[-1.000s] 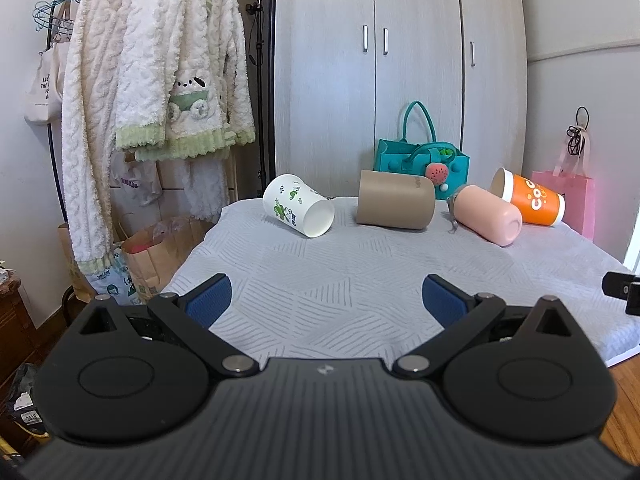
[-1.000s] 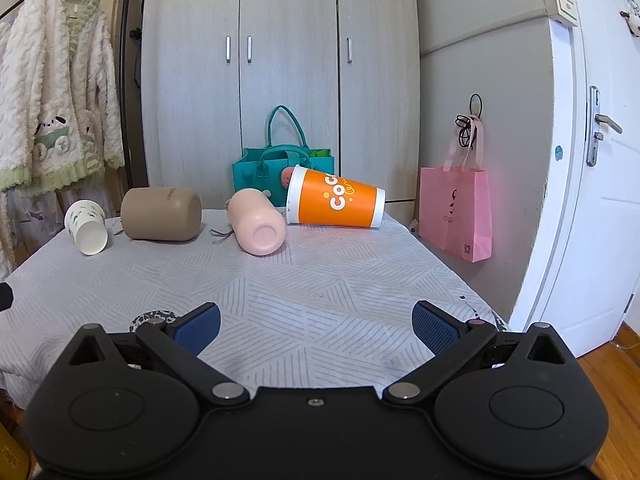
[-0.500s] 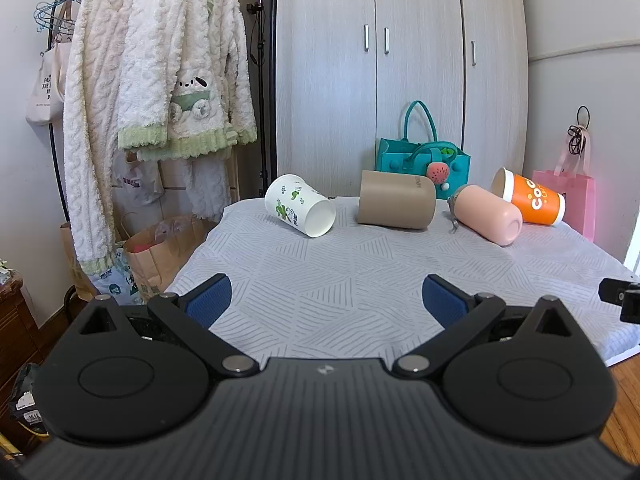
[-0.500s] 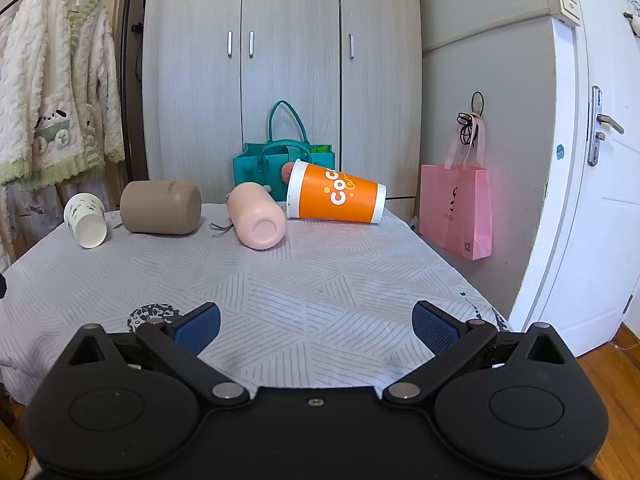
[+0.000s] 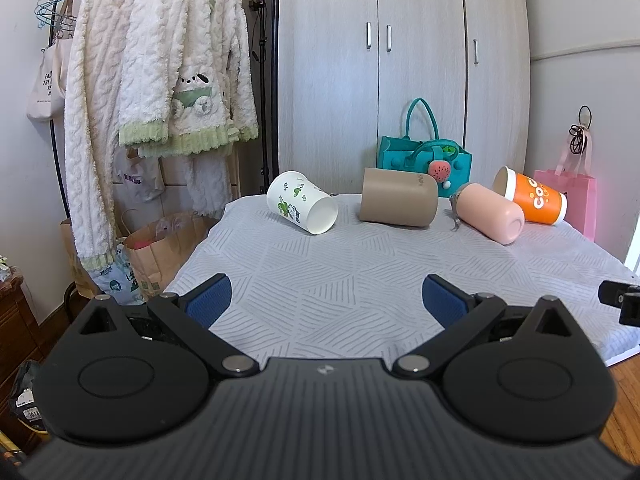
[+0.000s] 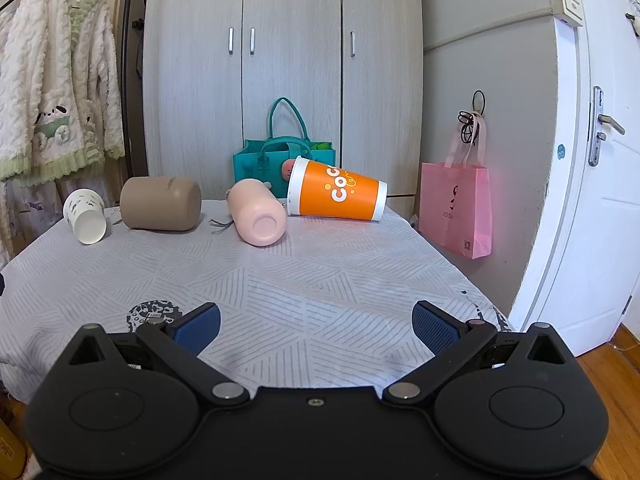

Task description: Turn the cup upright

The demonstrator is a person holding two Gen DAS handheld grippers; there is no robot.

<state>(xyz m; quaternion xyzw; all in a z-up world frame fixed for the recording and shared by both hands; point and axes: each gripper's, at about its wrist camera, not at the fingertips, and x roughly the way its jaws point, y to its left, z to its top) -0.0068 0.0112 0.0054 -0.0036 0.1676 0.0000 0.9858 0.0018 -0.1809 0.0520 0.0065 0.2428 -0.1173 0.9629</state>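
Several cups lie on their sides along the far edge of the cloth-covered table (image 5: 360, 280): a white paper cup with green print (image 5: 301, 208) (image 6: 85, 216), a tan cup (image 5: 398, 202) (image 6: 161, 203), a pink cup (image 5: 490, 218) (image 6: 257, 218) and an orange cup (image 5: 530, 200) (image 6: 337, 195). My left gripper (image 5: 326, 300) is open and empty over the near left part of the table. My right gripper (image 6: 316, 326) is open and empty over the near right part. Both are well short of the cups.
A teal bag (image 6: 282, 160) stands behind the cups against the wardrobe (image 6: 280, 60). A pink bag (image 6: 456, 208) hangs right of the table by a white door (image 6: 600, 160). A clothes rack with fluffy robes (image 5: 160, 80) and paper bags (image 5: 160, 248) stands left of the table.
Both grippers have drifted slightly; the views shift a little and the cups look marginally nearer. Nothing was grasped and the jaws stay open.
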